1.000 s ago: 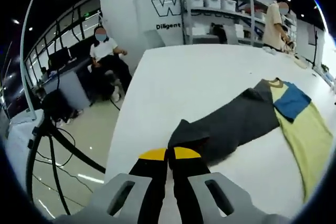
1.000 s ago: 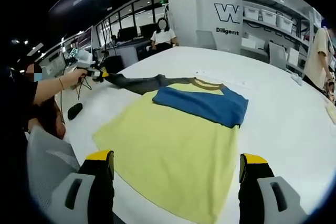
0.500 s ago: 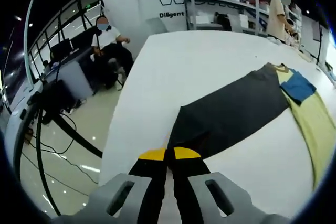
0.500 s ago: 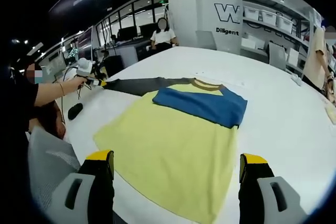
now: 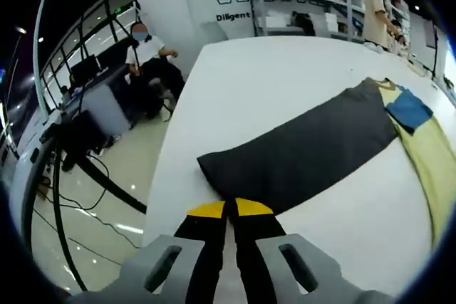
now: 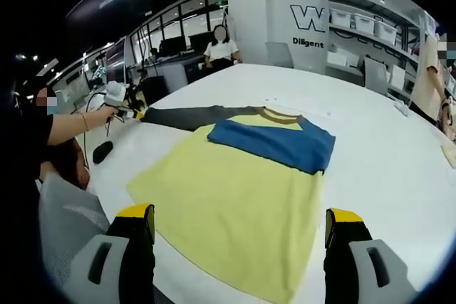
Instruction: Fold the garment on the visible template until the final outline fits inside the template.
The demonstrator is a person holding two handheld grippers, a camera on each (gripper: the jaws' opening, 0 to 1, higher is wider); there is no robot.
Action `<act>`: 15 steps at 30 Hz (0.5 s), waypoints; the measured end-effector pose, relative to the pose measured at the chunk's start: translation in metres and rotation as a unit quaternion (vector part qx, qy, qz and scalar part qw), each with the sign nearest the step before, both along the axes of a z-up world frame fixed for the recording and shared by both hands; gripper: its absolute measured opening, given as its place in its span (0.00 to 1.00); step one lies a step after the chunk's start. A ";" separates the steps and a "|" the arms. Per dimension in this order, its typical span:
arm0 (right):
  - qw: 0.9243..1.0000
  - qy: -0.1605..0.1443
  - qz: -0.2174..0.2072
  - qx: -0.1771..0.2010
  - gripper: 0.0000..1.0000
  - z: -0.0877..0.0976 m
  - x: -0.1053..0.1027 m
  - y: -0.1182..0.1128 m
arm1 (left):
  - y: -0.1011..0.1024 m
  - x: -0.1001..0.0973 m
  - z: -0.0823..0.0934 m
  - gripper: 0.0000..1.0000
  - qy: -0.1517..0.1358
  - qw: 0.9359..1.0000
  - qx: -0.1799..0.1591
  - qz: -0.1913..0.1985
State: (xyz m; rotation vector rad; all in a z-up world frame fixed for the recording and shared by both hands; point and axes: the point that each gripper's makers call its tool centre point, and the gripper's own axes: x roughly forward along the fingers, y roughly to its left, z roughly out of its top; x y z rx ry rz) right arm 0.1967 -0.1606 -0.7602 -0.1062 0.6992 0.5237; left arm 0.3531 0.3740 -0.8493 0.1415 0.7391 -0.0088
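Garment point(image 6: 235, 197) — a yellow shirt lying flat on the white table point(image 6: 385, 147), collar at the far end, hem near the right gripper. Its blue sleeve point(image 6: 274, 144) lies folded across the chest; its dark grey sleeve point(image 5: 306, 154) is stretched out straight to the left, away from the body.

Left gripper point(image 5: 229, 208): yellow-tipped jaws pressed together on the cuff end of the grey sleeve, at the left edge of the table. In the right gripper view the same tool point(image 6: 117, 97) appears far left, held in a person's hand, with the sleeve running from it to the shoulder.

Right gripper point(image 6: 239, 222): jaws wide apart, holding nothing, hovering just short of the hem.

Governing relation: the grey sleeve's long axis runs from the left gripper rightward to the collar, so a fold would likely carry the cuff along that line, over the yellow body. The left gripper is plainly the nearer one.

View differences: the left gripper view shows the clamp on the cuff and the sleeve's full width; the right gripper view shows the whole body outline and the folded blue sleeve. No template outline can be made out on the table.
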 end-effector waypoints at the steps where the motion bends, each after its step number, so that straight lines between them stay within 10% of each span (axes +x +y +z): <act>1: 1.000 0.000 0.000 -0.001 0.99 0.000 0.000 0.000 | -0.001 0.001 0.002 0.08 -0.005 1.000 -0.013 0.011; 7: 1.000 0.003 0.001 -0.002 0.99 -0.002 -0.001 0.000 | 0.001 -0.001 0.001 0.37 -0.004 0.999 -0.030 0.039; 15: 1.000 -0.002 0.001 0.004 0.99 0.002 -0.001 0.001 | -0.004 -0.006 -0.014 0.31 0.021 0.997 -0.054 0.052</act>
